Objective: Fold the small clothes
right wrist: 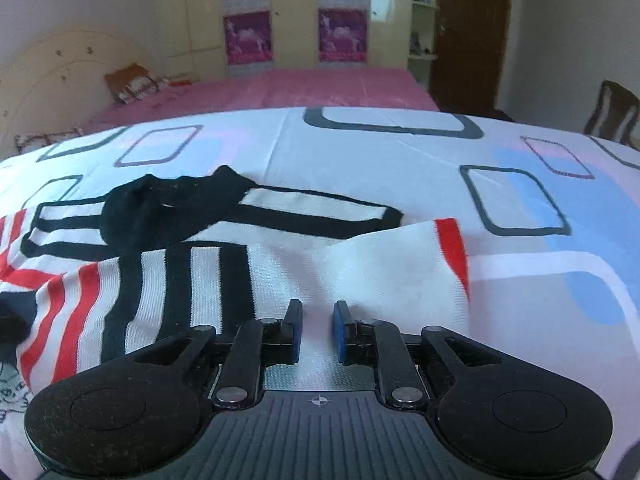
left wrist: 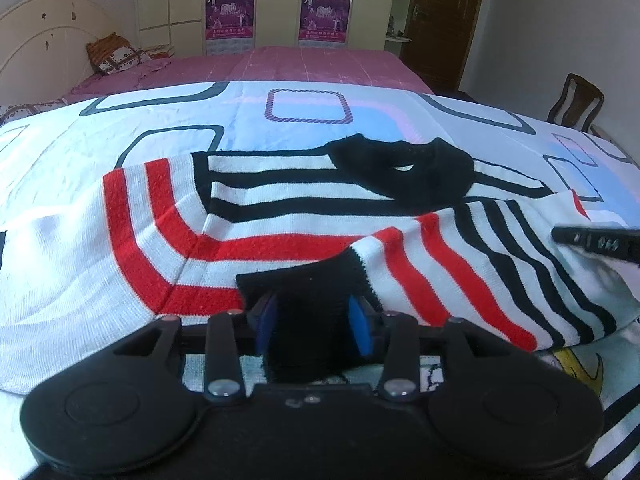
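Two grippers hold the sweater (left wrist: pixel 280 216): left (left wrist: pixel 313 322) cuff, right (right wrist: pixel 318 330) edge.

Sweater (left wrist: pixel 280 216) flat on sheet (left wrist: pixel 120 128), collar (left wrist: pixel 404 168) at far side. One sleeve (left wrist: pixel 460 264) folded across body. Bed (left wrist: pixel 280 64) behind; chair (left wrist: pixel 576 104) far right.

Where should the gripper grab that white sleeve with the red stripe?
Probably at the free red-striped end of the white sleeve, coming from the open bedsheet side to its right. That end lies loose and slightly raised, with nothing overlapping it.
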A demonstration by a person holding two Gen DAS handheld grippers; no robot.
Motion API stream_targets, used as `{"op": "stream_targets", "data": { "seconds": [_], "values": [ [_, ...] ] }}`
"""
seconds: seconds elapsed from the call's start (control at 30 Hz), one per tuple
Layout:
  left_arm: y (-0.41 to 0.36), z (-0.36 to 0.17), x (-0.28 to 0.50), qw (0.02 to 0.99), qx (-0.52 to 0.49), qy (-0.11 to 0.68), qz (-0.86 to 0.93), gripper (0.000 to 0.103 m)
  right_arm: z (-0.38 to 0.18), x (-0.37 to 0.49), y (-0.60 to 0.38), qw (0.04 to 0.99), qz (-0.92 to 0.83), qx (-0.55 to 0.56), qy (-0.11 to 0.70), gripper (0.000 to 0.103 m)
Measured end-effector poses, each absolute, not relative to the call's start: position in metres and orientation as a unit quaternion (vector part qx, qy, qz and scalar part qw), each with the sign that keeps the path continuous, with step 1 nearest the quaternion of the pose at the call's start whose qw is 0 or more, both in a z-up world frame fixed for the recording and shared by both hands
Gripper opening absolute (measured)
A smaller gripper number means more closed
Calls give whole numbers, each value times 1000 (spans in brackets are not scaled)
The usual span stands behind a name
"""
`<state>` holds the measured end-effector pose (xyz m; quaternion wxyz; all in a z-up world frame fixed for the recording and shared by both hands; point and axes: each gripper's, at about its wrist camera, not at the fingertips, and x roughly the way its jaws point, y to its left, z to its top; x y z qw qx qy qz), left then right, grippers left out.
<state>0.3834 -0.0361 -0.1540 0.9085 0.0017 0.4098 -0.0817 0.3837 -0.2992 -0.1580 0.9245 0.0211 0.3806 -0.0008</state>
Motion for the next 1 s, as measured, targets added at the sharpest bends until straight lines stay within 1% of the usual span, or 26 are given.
{"op": "stream_targets", "data": {
  "seconds": [0.07, 0.17, 0.2, 0.27, 0.37, 0.4, 0.43, 0.47, 0.5, 0.53, 0.57, 0.7, 0.9, 1.0],
  "values": [
    [-38, -154, 384, 908, 4, 411, -79, 40, -151, 381, -288, 930, 16, 25, 366, 15],
    [-38, -153, 385, 906, 4, 415, -77, 40, -161, 386, -268, 919, 43, 31, 391, 15],
    [-38, -152, 385, 905, 3, 418, -77, 40, -168, 387, -262, 916, 43, 21, 399, 17],
    [-37, -149, 386, 902, 0, 425, -74, 42, -170, 385, -254, 921, 36, -6, 389, 18],
    [-35, -146, 384, 900, 1, 430, -65, 52, -164, 388, -250, 917, 35, -2, 398, 18],
    [-33, -146, 382, 900, 1, 431, -58, 57, -159, 386, -249, 918, 41, 12, 394, 19],
    [-31, -145, 381, 901, 0, 431, -55, 57, -156, 382, -246, 920, 47, 19, 388, 19],
    [-29, -144, 380, 901, -2, 430, -54, 57, -154, 380, -242, 921, 51, 18, 385, 24],
    [-27, -143, 379, 901, -1, 430, -52, 57, -156, 379, -235, 920, 56, 12, 388, 34],
    [-26, -142, 377, 901, 0, 430, -51, 57, -159, 377, -229, 917, 59, 6, 395, 58],
    [-24, -139, 376, 902, 3, 429, -51, 57, -166, 377, -224, 912, 59, -3, 406, 64],
    [-12, -130, 367, 907, 4, 418, -46, 62, -165, 367, -216, 915, 50, -16, 401, 64],
    [19, -118, 356, 911, -19, 412, -33, 62, -152, 354, -201, 921, 56, 0, 385, 64],
    [37, -116, 350, 911, -28, 411, -23, 62, -162, 355, -192, 911, 56, -6, 408, 64]
  ]
}}
